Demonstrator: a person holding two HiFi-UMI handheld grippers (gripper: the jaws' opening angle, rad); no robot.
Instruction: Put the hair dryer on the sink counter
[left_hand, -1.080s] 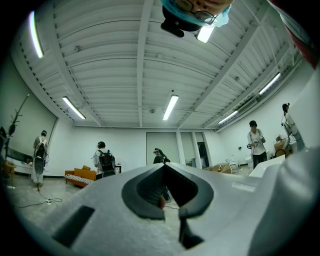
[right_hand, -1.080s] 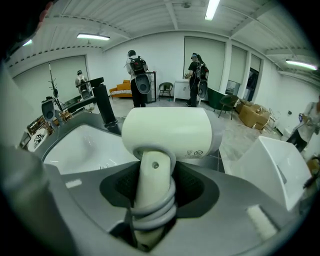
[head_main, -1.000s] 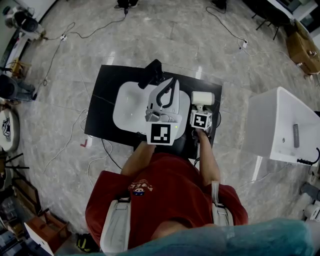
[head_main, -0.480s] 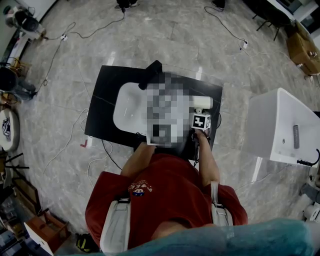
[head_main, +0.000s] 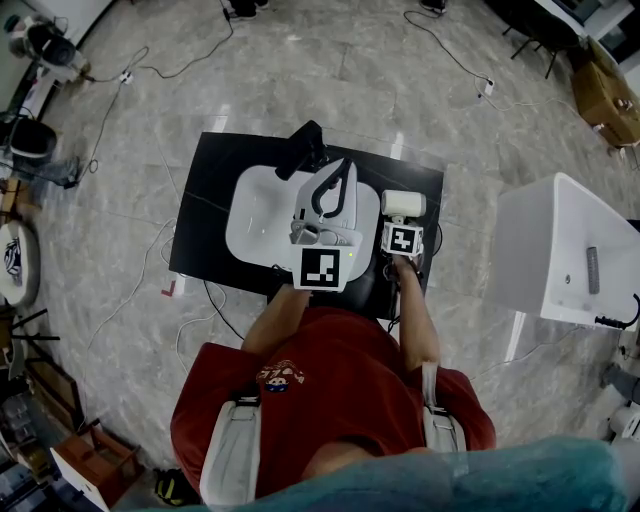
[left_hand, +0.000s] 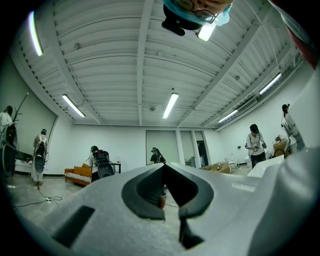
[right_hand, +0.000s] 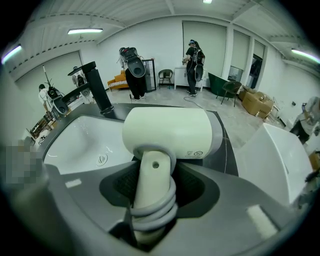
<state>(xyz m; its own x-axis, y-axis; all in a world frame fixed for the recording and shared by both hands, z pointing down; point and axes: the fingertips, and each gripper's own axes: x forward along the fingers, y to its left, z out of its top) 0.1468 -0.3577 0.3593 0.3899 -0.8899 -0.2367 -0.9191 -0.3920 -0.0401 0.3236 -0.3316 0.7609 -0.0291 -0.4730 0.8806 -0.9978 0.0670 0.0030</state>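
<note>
The cream hair dryer (right_hand: 170, 132) has its grey cord wound round the handle. My right gripper (right_hand: 152, 181) is shut on that handle and tilts steeply down. The dryer's head (head_main: 403, 204) hangs over the black sink counter (head_main: 205, 200), just right of the white basin (head_main: 258, 210). Whether it touches the counter I cannot tell. My left gripper (head_main: 343, 168) hovers over the basin, and its tips (left_hand: 163, 167) meet with nothing between them.
A black faucet (head_main: 302, 148) stands at the basin's far edge. A white cabinet (head_main: 560, 250) stands to the right of the counter. Cables trail over the marble floor (head_main: 130, 70). Several people stand in the room (left_hand: 252, 145).
The hair dryer has sunk a little toward the counter in my right gripper, which has tipped further down. My left gripper has stayed where it was.
</note>
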